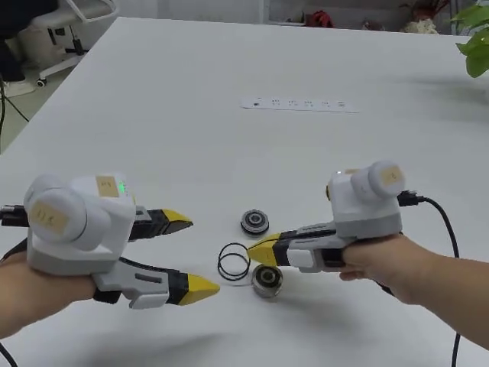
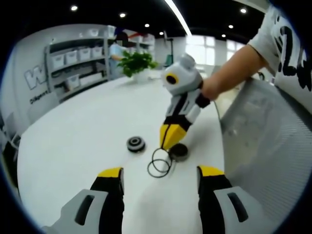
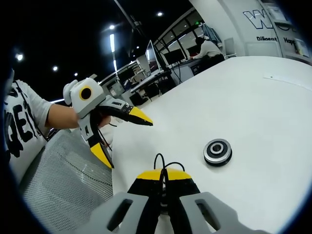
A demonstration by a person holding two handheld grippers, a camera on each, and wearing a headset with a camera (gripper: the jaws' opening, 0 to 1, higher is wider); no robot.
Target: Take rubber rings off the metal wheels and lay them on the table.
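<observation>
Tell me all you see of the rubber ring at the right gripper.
The rubber ring is thin and black, off any wheel, lying flat on the white table in two overlapping loops; one ring or two, I cannot tell. The right gripper pinches its edge with shut yellow tips. A metal wheel sits close beside it.

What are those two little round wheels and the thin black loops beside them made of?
The far wheel and near wheel look like metal: shiny grey rims with glints. The black loops are probably rubber: thin, matte, and one curves limply from the shut right tool.
</observation>
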